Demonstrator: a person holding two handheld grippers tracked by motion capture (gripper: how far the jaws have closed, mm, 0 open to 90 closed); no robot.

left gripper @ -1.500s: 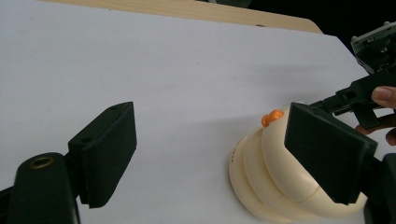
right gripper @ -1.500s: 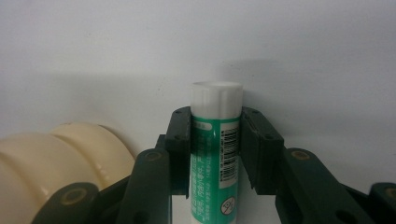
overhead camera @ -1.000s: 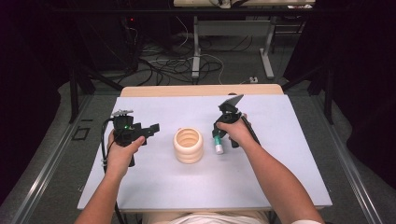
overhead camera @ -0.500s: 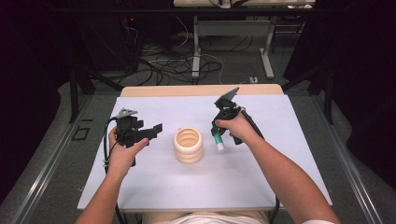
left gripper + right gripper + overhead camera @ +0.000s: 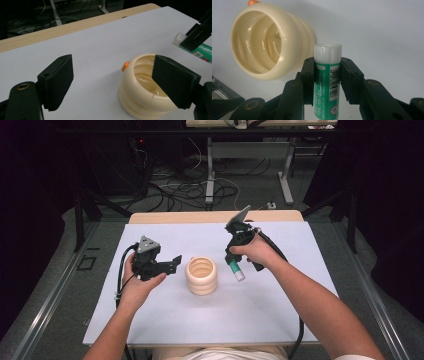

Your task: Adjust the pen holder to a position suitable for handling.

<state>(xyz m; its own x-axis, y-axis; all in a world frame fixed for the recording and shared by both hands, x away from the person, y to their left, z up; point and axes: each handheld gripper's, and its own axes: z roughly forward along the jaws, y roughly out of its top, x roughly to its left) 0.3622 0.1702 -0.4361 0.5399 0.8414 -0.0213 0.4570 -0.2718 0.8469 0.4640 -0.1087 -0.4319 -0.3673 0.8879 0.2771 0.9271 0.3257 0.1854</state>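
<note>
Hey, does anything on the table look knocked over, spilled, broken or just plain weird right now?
Nothing stands out. The cream ribbed cup stands upright on the white table, with no spill or crack visible. The right tool grips the green glue stick squarely, cap on. The left tool is open beside the cup.

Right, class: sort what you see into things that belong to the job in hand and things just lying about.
In the job:
- green glue stick, clamped in the right hand-held gripper
- cream ribbed cup
- left hand-held gripper, open beside the cup

Lying about:
- cables on the floor
- far table's legs
</note>
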